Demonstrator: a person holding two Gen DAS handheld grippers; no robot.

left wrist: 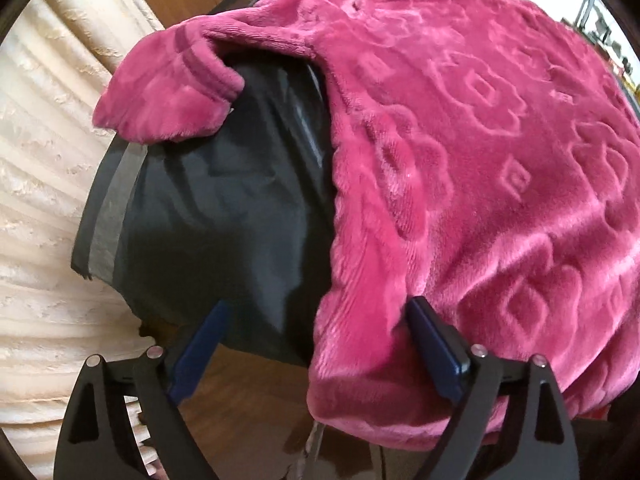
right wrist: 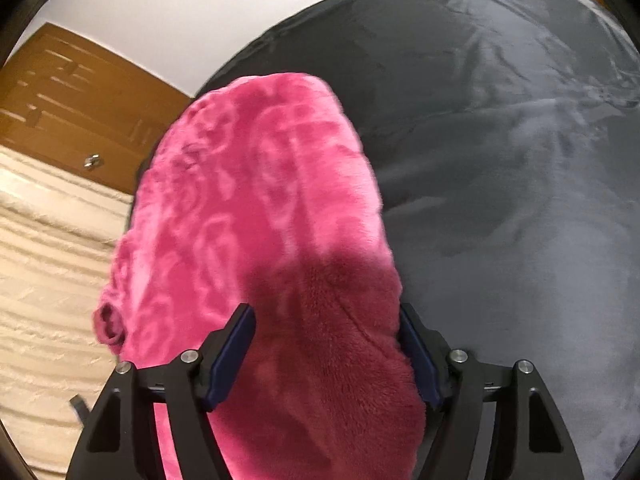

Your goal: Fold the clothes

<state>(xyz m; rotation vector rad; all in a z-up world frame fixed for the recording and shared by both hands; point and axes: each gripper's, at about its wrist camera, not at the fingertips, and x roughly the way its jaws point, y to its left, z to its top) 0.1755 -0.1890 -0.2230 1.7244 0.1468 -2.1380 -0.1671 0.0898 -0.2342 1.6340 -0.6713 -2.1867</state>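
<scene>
Black cover sheet (right wrist: 500, 160) spans the work surface, wrinkled, taped grey along its left edge (left wrist: 106, 204). Cream ribbed bedding (left wrist: 36, 184) sits beside it on the left, wooden cabinet (right wrist: 72, 108) behind.

Pink fleece garment (left wrist: 480, 152), embossed flower pattern, lies on the black sheet; its cuffed sleeve (left wrist: 168, 92) flops toward the taped edge.

My left gripper (left wrist: 316, 336) is spread wide: the garment's near hem sits between the fingers against the right pad (left wrist: 434, 348), left one off the cloth. Not clamped.

My right gripper (right wrist: 326, 348) has a thick bunch of the fleece filling the gap, both pads touching cloth. Reads as grasping it, with the jaws only partly closed.
</scene>
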